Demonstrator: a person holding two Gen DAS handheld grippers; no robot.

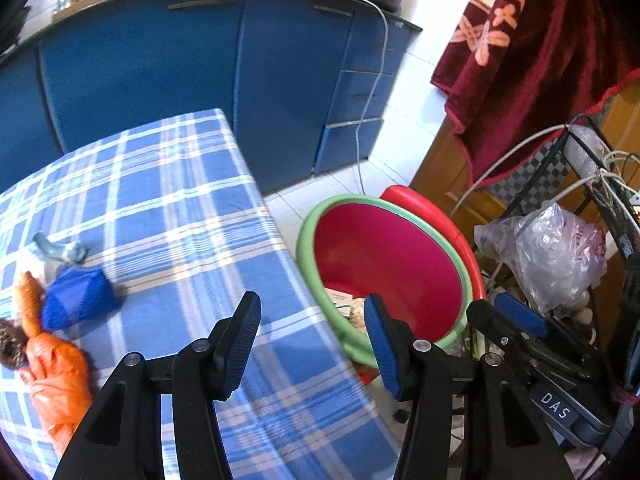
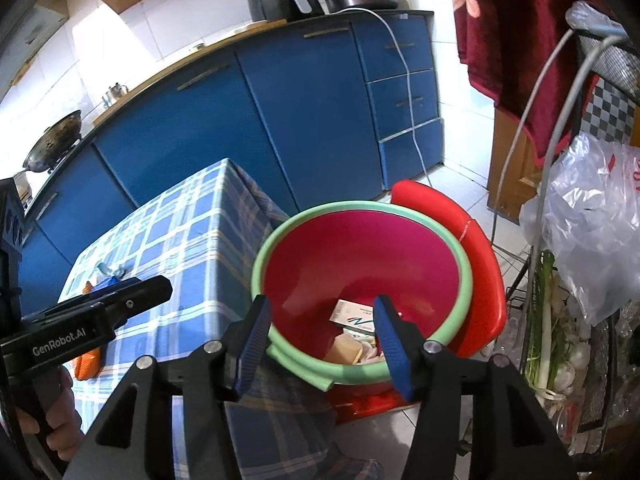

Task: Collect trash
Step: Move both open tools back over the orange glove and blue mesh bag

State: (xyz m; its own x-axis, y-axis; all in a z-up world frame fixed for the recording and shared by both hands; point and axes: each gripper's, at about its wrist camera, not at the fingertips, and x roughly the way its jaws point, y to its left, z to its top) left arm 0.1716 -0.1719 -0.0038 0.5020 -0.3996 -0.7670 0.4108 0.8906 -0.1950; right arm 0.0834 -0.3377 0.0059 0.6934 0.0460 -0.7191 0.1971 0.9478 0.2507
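Blue-white plaid tablecloth (image 1: 168,200); red basin (image 2: 360,264), green rim.

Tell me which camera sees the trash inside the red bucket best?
The right wrist view. It looks down into the red bucket, so the box and scraps of trash on its bottom show plainly. In the left wrist view the bucket is seen more from the side, and the left tool hides most of the trash.

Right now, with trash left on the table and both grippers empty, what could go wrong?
1. The basin sits below the table edge, so a piece released early may hit the floor.
2. The orange wrapper and blue wrapper overlap, so one grab might drag both.
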